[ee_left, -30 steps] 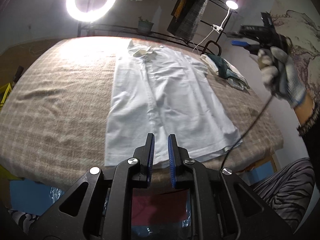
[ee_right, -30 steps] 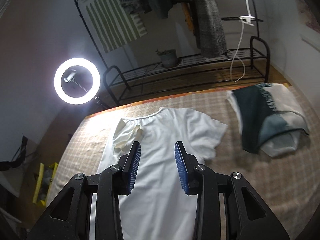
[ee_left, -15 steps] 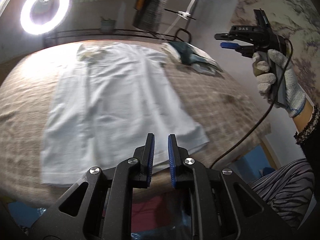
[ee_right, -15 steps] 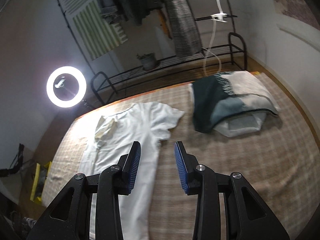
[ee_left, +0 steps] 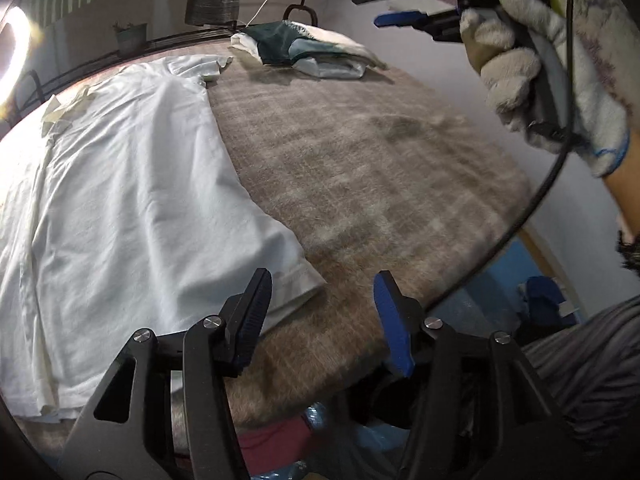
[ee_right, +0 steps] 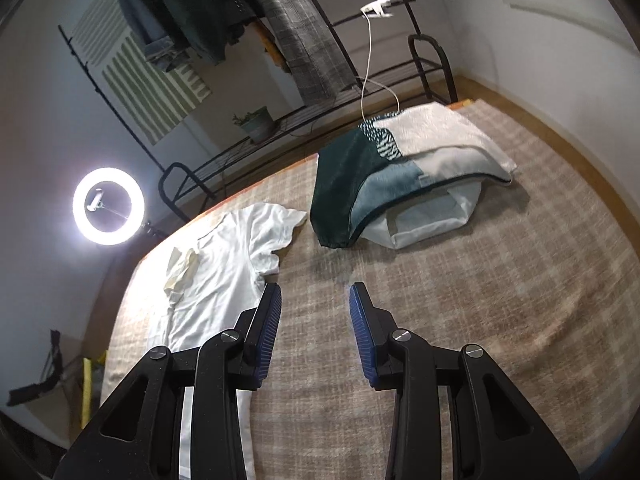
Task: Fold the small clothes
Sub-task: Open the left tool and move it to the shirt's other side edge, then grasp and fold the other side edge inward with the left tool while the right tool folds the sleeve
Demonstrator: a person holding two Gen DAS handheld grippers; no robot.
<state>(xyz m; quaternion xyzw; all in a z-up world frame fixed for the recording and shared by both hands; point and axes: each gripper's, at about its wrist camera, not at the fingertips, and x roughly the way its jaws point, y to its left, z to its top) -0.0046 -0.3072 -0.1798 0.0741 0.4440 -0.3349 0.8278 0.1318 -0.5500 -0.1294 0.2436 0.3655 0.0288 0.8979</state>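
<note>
A white T-shirt (ee_left: 132,208) lies flat on the brown checked table cover (ee_left: 360,160), its collar far and its hem near. It also shows at the left of the right wrist view (ee_right: 228,268). My left gripper (ee_left: 322,312) is open, low over the near table edge just right of the shirt's near right hem corner. My right gripper (ee_right: 315,320) is open and empty, held high above the cover to the right of the shirt's sleeve. It also shows at the top right of the left wrist view (ee_left: 396,6), in a gloved hand.
A stack of folded clothes, dark green on white (ee_right: 404,176), lies at the far right of the table (ee_left: 312,52). A ring light (ee_right: 109,206) and a black rack (ee_right: 320,108) with hanging garments stand behind the table. My cable (ee_left: 520,216) hangs over the right edge.
My left gripper has opened from nearly shut and swung right, from the middle of the hem to its right corner. My right gripper has also moved right, off the shirt.
</note>
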